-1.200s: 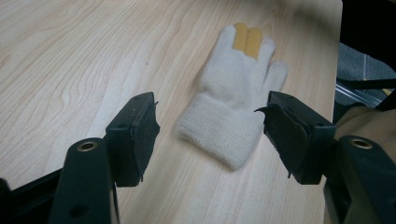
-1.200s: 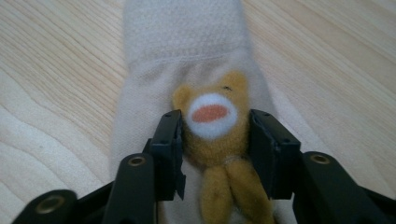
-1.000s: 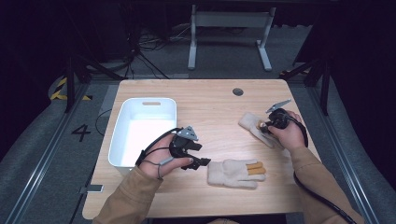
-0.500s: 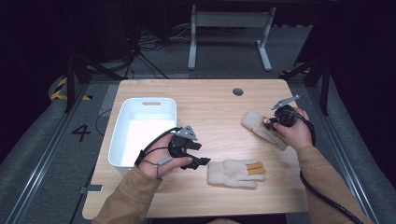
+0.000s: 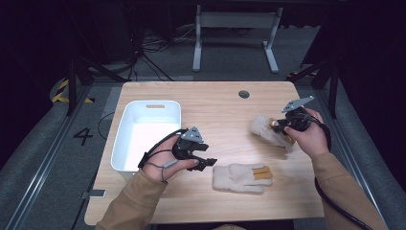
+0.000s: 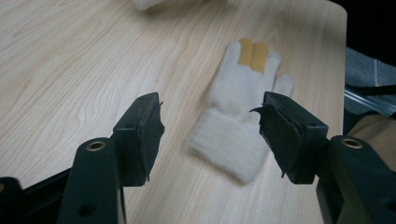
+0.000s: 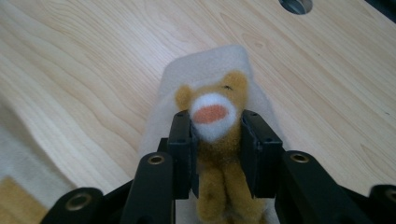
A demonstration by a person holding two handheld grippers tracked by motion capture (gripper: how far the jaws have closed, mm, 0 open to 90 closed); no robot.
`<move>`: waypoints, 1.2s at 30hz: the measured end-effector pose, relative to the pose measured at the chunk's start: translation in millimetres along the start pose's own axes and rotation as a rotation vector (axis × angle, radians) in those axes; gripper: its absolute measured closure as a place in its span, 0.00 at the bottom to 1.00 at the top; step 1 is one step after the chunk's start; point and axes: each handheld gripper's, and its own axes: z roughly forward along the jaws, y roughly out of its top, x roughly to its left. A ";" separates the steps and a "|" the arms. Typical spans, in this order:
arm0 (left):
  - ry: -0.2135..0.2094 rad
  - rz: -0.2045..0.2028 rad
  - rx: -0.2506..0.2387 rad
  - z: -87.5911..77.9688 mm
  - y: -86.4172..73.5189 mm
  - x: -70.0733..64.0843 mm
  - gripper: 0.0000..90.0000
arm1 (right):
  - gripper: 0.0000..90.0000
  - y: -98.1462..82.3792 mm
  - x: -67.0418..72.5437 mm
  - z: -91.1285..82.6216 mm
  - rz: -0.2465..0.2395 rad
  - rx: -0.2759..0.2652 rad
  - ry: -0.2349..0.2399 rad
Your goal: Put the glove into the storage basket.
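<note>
A cream glove [image 5: 239, 177] with tan fingertips lies flat near the table's front edge. My left gripper [image 5: 209, 163] hovers just left of its cuff. In the left gripper view the glove [image 6: 238, 98] lies on the table ahead of the jaws; the left gripper [image 6: 210, 119] has just been closing but stays open, its pads clear of the cuff. A second cream glove [image 5: 263, 128] hangs partly raised at the right. My right gripper [image 5: 275, 125] is shut on its tan plush bear face [image 7: 212, 109], with the cream part [image 7: 205, 65] drooping below the right gripper [image 7: 215, 126].
A white bin [image 5: 125, 143] stands at the table's left side, close behind my left hand. A round cable hole [image 5: 243, 94] sits near the far edge of the wooden table [image 5: 220, 110]. Dark floor and a desk frame lie beyond.
My right hand has risen and drifted toward the far right, drawing the second glove's bear end up with it. The left hand has stayed put.
</note>
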 end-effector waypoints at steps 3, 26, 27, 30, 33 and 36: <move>0.020 -0.010 0.002 -1.5 0.0 0.7 0.44 | 0.75 2.2 6.7 -7.0 -0.026 -0.010 0.013; 0.020 -0.026 -0.007 -6.0 0.1 -2.3 0.24 | 0.75 12.5 62.6 -40.5 -0.168 -0.065 0.149; 0.025 -0.031 -0.014 -6.4 0.5 -2.2 0.24 | 0.75 12.4 64.7 -40.7 -0.173 -0.067 0.155; 0.033 -0.026 -0.018 -6.4 0.6 -2.7 0.24 | 0.75 11.9 72.2 -41.6 -0.184 -0.072 0.176; 0.020 -0.028 0.007 -6.6 0.9 -3.3 0.29 | 0.75 11.6 77.3 -42.2 -0.196 -0.075 0.193; 0.023 -0.010 0.055 -6.9 1.2 -4.6 0.36 | 0.75 11.5 80.7 -42.2 -0.205 -0.077 0.202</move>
